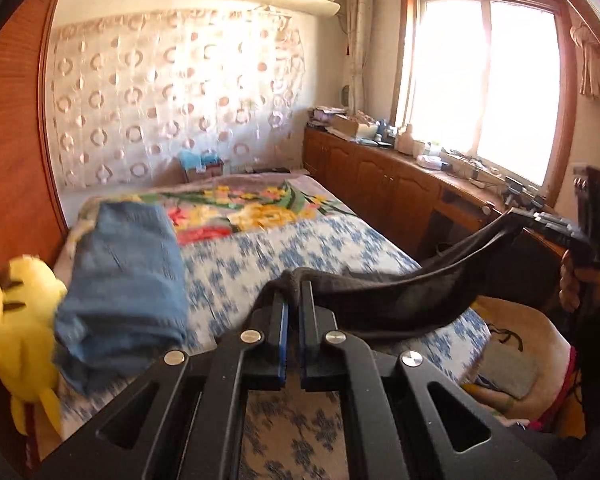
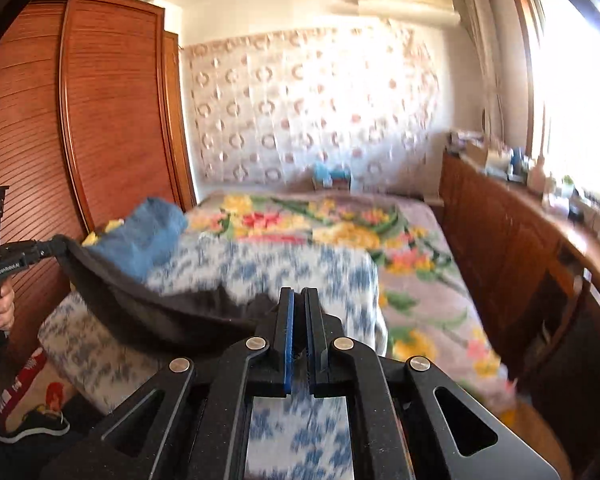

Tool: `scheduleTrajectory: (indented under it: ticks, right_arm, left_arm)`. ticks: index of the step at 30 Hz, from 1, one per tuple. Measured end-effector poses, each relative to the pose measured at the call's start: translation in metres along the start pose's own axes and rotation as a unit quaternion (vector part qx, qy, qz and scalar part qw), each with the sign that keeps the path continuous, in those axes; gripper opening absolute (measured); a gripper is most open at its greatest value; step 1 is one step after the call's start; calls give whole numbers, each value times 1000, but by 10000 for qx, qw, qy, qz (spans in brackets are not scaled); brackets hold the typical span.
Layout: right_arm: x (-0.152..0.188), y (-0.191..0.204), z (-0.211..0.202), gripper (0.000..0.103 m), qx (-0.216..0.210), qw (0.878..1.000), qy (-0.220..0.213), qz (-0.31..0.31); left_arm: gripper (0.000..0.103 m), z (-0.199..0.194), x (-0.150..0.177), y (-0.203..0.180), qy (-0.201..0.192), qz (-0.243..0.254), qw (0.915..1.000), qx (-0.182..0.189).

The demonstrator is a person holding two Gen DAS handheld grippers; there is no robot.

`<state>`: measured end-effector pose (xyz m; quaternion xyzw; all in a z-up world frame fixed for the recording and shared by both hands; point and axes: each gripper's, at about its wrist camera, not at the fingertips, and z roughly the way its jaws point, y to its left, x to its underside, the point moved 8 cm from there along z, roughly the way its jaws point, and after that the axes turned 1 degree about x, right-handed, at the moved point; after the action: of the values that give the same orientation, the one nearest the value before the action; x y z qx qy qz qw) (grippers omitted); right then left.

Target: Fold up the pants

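Blurred bed (image 1: 340, 240), dark pants (image 1: 400, 292) slung between both claws, left claw (image 1: 294, 292) and right claw (image 2: 299, 300) clamping its edges

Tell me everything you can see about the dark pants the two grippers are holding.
The pants are black or dark charcoal, soft fabric, blurred in both views. They hang off the bed as a sagging band between the two grippers. The left gripper pinches one bunched end, the right gripper the other; both jaws are shut on the cloth. The middle droops lowest. Waistband, legs and seams cannot be told apart.
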<state>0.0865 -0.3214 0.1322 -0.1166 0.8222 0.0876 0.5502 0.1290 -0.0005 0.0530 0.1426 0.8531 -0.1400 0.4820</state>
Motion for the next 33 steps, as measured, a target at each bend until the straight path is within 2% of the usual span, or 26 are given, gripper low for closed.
scheduleTrajectory:
  ticks: [5, 9, 12, 15, 18, 20, 21, 24, 26, 28, 30, 33]
  right_arm:
    - [-60, -5, 37, 4, 161, 9994, -51, -316]
    - [-125, -11, 76, 4, 474, 9977, -218, -442]
    - [-163, -10, 81, 4, 610, 9959, -520, -423]
    - [-167, 2, 78, 4, 553, 9956, -673, -355]
    - [-132, 2, 75, 4, 431, 9971, -547, -293]
    - [-88, -2, 76, 4, 210, 9993, -250, -202]
    - [-56, -4, 77, 4, 119, 9997, -62, -188]
    - [39, -4, 82, 4, -68, 9981, 604, -41]
    - [104, -8, 87, 4, -214, 9934, 1081, 313]
    - [147, -10, 88, 4, -273, 9883, 1409, 508]
    - [171, -15, 85, 4, -286, 9850, 1554, 697]
    - [176, -30, 80, 4, -285, 9835, 1550, 886]
  left_arm:
    - [4, 34, -52, 22, -28, 68, 9996, -280]
    - [4, 62, -117, 43, -187, 159, 9974, -671]
    - [4, 57, -165, 53, -487, 220, 9946, -885]
    - [4, 43, -174, 57, -701, 201, 9932, -906]
    - [4, 36, -144, 54, -617, 310, 9939, -861]
    - [4, 38, -107, 51, -425, 276, 9957, -781]
    - [4, 40, -88, 49, -316, 230, 9967, -714]
    - [4, 54, -1, 40, 230, 104, 9984, -503]
    - [4, 62, 50, 33, 560, -59, 9976, -413]
    - [4, 69, 93, 24, 875, -232, 9956, -246]
    - [4, 73, 123, 17, 1083, -333, 9933, -245]
    - [4, 73, 147, 8, 1209, -482, 9913, -173]
